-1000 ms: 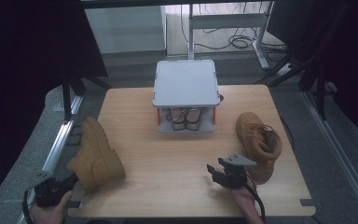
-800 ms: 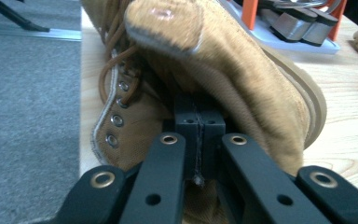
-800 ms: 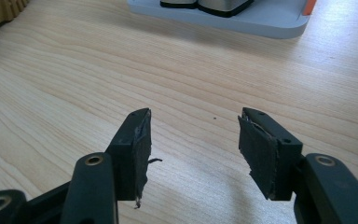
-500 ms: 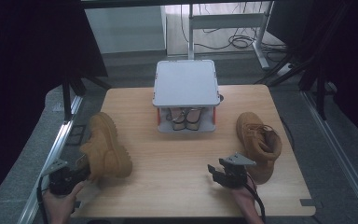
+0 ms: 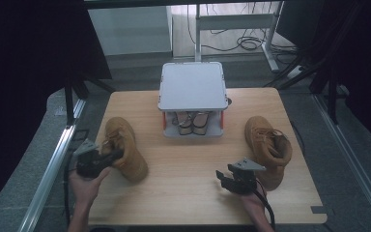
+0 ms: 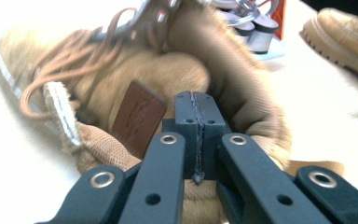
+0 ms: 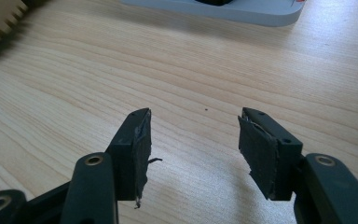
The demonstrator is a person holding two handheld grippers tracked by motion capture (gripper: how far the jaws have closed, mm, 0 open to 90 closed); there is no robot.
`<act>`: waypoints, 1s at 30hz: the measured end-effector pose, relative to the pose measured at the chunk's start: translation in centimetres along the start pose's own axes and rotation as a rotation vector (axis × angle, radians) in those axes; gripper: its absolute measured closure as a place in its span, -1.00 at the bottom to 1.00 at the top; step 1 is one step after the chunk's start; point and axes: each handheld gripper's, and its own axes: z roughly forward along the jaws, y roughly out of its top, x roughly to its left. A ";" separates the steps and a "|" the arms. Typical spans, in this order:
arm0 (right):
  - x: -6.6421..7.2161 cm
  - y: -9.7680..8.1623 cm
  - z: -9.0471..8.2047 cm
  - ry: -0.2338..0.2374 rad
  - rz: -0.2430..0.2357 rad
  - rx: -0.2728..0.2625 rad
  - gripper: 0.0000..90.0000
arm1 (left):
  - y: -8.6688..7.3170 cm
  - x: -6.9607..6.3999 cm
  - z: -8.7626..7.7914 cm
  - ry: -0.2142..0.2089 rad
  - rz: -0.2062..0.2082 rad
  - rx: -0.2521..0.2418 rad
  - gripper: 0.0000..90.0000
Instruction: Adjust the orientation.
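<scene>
Boot [image 5: 122, 153], tan suede, laced, sits on the left part of the wooden table [image 5: 183, 193], toe pointing toward the near edge, collar toward the left gripper [image 5: 107, 160]. That gripper comes in from the lower left, held in the person's left hand [image 5: 85, 182], and its tips lie against the boot's heel and collar side. In the left gripper view the two black jaws are pressed together with no gap; whether any material is pinched in the seam I cannot tell. The boot's brown tongue label [image 6: 137, 113] lies just left of the tips.

Second boot [image 5: 269, 149] stands on the right part of the table. The right gripper [image 5: 232, 180] rests just beside its toe end, jaws apart over bare wood, nothing between them.

Grey-topped rack [image 5: 192, 87] at the far middle, well apart from both grippers.
</scene>
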 end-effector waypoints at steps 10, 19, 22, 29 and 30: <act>-0.6 0.0 -0.5 0.018 0.041 -0.003 -0.02 | 1.4 -1.1 0.4 0.001 0.007 -0.041 0.98; -0.2 0.0 -0.2 0.015 0.032 0.001 -0.02 | 0.6 -4.5 -0.3 -0.076 0.040 -0.095 0.98; -0.3 -0.1 -0.4 0.010 0.030 -0.001 -0.02 | -0.3 -5.6 1.1 -0.087 0.053 -0.070 0.99; -0.5 -0.1 -0.5 0.009 0.038 -0.005 -0.02 | -2.2 -7.2 4.1 -0.084 0.086 -0.008 0.99; -0.4 -0.1 -0.5 0.009 0.038 -0.004 -0.02 | -2.4 -7.2 4.5 -0.082 0.084 0.001 0.99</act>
